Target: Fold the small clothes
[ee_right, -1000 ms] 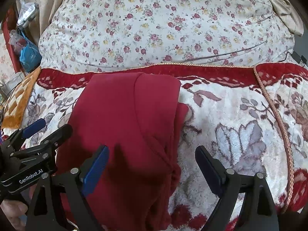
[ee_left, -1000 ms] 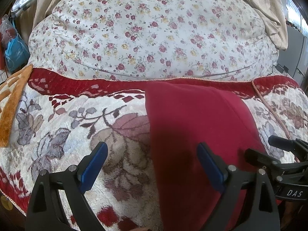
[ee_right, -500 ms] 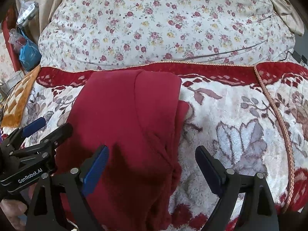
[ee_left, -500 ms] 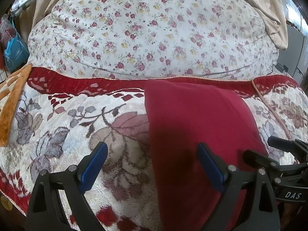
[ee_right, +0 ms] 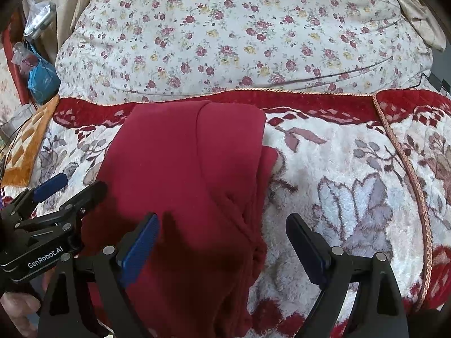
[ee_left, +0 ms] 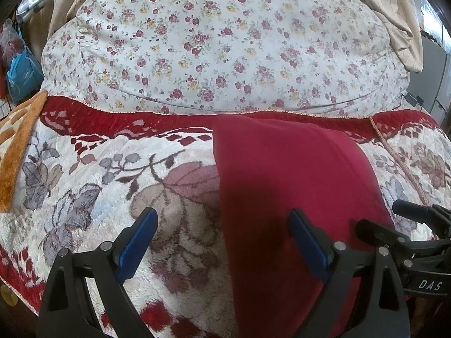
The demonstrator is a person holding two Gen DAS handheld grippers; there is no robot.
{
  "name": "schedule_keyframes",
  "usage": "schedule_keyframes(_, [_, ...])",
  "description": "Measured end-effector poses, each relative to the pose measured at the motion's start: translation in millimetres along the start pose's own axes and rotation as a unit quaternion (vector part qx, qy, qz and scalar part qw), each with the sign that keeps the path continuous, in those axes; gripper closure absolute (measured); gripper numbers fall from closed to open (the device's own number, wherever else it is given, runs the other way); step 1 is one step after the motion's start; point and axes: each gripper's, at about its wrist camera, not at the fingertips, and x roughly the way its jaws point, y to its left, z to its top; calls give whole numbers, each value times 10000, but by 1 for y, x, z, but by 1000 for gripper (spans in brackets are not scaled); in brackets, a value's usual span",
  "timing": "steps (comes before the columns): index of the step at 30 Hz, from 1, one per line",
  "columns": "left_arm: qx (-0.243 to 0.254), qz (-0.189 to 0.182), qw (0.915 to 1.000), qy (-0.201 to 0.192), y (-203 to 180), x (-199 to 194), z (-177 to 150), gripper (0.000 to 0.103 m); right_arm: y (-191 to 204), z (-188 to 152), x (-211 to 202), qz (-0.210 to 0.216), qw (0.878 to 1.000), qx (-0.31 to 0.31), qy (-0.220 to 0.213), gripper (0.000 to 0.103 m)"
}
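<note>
Looking along the left claw [ee_left: 222, 238], jaws spread wide, blue pads [ee_left: 136, 242] hovering over a plush floral blanket [ee_left: 112, 186] with a red border. Straddling the left edge of a dark red garment [ee_left: 287, 186], laid flat and running from the border toward the camera; one pad over the blanket, the other over the cloth. Beyond, a big pillow [ee_left: 220, 45] in small rose print, touching the blanket's far edge. At lower right, the right claw [ee_left: 394, 219], open, beside the garment's right edge. At far left, an orange checked cloth [ee_left: 17, 146] and a blue bag [ee_left: 22, 76].

One red garment [ee_right: 183, 174], two grippers [ee_left: 222, 233] [ee_right: 222, 239]
</note>
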Motion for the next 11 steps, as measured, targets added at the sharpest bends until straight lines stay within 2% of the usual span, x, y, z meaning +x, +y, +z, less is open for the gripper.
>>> schedule_keyframes(11, [89, -27, 9999, -52, -3, -3, -3, 10, 0, -1, 5, 22, 10000, -7, 56, 9])
